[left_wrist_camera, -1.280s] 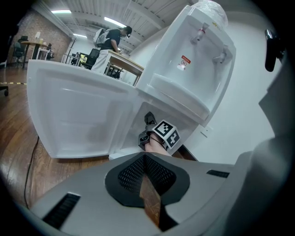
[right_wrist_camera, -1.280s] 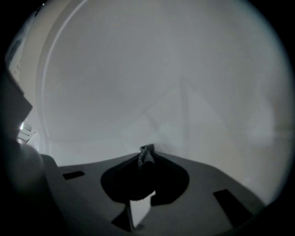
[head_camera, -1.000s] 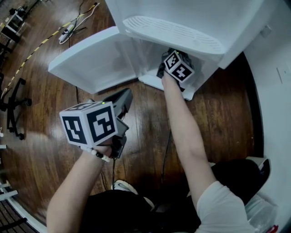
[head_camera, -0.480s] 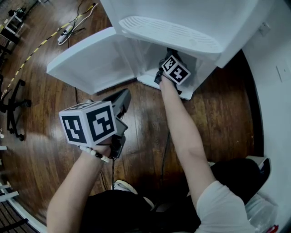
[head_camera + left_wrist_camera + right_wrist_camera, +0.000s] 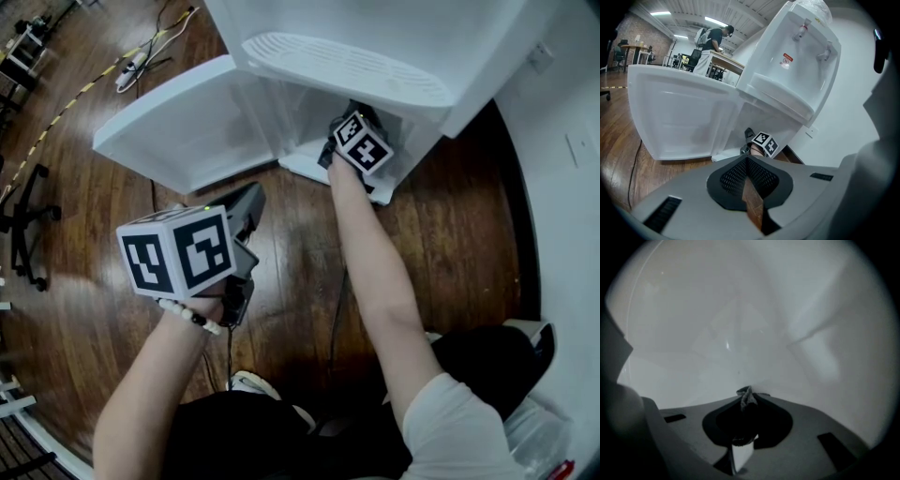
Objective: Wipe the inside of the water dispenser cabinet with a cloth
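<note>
Dark wooden floor (image 5: 450,216) runs under everything, with the black base of an office chair (image 5: 33,220) at the far left edge and a power strip (image 5: 131,66) with its cable lying near the top left. Next comes the white cabinet door (image 5: 187,122), swung wide open to the left of the water dispenser (image 5: 394,37). We hold the left gripper (image 5: 251,199) above the floor, in front of the door and apart from it; its jaws are pressed together with nothing between them. Further right, the ribbed drip tray (image 5: 347,66) juts out over the open cabinet. We reach our right arm into that opening, and only the marker cube of the gripper shows below the tray. Inside, the right gripper (image 5: 746,403) is clenched on a small bunched cloth (image 5: 749,393), whose tip pokes out beyond the jaws close to the pale inner wall of the cabinet (image 5: 740,333). A white wall (image 5: 572,187) closes the right side.
</note>
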Demonstrator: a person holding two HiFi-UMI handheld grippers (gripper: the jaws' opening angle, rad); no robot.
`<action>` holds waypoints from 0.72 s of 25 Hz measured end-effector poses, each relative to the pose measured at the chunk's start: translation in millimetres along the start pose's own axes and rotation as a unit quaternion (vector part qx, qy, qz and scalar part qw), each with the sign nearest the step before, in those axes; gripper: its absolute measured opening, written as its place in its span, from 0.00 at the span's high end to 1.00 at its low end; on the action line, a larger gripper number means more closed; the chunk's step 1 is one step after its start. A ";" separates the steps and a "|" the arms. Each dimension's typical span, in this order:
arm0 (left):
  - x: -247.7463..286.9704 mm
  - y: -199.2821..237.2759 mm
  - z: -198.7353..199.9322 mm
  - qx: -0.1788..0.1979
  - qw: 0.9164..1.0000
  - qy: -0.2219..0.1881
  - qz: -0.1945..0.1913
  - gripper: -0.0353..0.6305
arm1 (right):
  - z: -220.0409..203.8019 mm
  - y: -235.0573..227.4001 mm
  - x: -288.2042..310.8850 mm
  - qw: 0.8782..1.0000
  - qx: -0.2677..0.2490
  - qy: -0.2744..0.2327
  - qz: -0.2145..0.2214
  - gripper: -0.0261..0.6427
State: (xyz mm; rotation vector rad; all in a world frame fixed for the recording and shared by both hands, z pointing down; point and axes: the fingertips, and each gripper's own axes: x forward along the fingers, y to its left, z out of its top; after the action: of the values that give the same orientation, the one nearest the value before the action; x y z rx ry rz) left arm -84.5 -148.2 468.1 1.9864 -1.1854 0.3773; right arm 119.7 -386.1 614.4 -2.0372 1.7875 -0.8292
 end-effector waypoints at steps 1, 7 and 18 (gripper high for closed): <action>-0.1 -0.3 -0.1 0.000 1.000 0.000 0.000 0.96 | 10.1 4.1 -2.5 1.000 -0.006 -0.015 0.000 0.89; -2.0 -2.5 -0.1 -0.001 1.000 0.001 -0.004 0.96 | 66.2 42.9 -18.5 0.993 -0.037 -0.106 0.037 0.89; -2.7 -4.8 0.3 0.000 1.000 0.001 -0.006 0.96 | 40.1 10.4 -13.3 0.998 -0.028 -0.054 -0.015 0.89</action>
State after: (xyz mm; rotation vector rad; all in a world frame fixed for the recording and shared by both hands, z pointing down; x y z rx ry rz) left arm -81.9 -145.5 464.1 1.9922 -1.1718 0.3728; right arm 134.8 -380.7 574.0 -2.1067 1.7449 -0.6697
